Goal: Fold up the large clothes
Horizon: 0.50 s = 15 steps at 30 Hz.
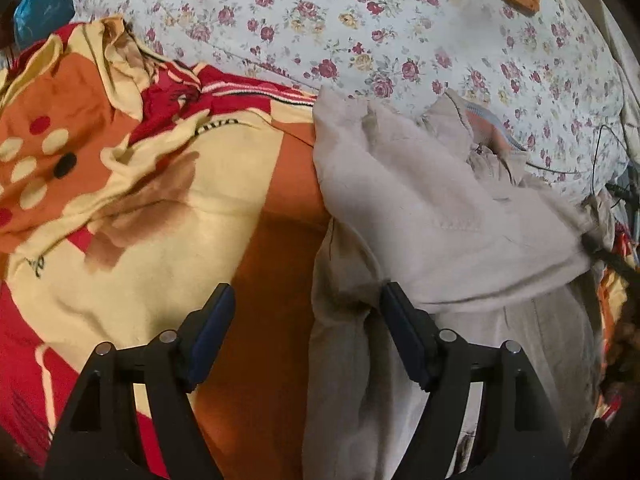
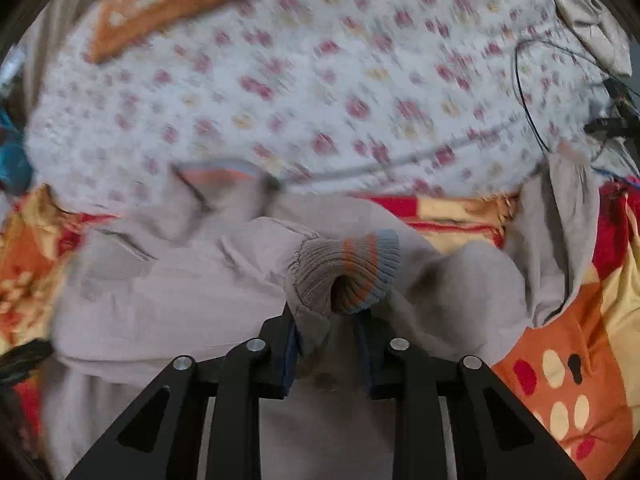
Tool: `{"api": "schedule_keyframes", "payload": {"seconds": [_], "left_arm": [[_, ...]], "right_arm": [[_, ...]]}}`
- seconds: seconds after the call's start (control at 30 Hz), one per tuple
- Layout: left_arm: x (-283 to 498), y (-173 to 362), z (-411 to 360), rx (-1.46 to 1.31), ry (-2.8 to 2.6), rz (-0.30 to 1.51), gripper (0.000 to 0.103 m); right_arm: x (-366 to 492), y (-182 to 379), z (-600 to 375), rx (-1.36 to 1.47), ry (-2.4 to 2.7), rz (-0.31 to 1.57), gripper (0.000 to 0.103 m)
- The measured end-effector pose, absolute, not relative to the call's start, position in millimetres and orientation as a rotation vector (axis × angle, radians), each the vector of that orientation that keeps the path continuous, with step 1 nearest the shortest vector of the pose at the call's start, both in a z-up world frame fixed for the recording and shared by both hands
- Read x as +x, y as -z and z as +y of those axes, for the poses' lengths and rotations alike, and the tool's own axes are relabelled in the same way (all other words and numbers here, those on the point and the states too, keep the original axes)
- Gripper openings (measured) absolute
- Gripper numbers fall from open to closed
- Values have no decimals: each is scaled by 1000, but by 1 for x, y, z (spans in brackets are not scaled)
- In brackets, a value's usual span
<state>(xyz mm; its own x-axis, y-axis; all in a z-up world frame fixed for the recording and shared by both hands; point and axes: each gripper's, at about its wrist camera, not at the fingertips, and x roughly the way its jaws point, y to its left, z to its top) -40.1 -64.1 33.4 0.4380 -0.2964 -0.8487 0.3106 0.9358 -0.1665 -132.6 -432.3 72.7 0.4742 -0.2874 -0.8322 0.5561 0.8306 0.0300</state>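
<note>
One beige jacket (image 1: pixel 432 208) lies on the bed ahead of both grippers, crumpled; long axis cannot tell. Left gripper (image 1: pixel 306 300) has jaws wide apart, nothing held, one finger resting against a jacket fold, orange-and-cream blanket (image 1: pixel 168 216) beneath. Right gripper (image 2: pixel 326 320) has jaws drawn in on the sleeve just behind the ribbed cuff (image 2: pixel 348 272), whose mouth faces back at the camera. Only the right view shows the cuff and black cables (image 2: pixel 532 92) far right. Floral sheet (image 1: pixel 360 40) lies beyond the jacket in both views; right view is blurred.
</note>
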Motion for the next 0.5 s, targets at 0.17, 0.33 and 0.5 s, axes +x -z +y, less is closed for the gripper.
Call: {"api": "schedule_keyframes", "payload": {"seconds": [0.17,0.33,0.5], "left_arm": [[-53,-58,-62,25,395,997,75],[-48,-74,-77,58,396,947,75],[-35,-56,-93,37,363,1003,75]], "right_arm": [[-150,-60,-449,449,483,994,56],[-167,-95,-442,408,514,905,62],[-160,-110,-433,293,529,877,60]]}}
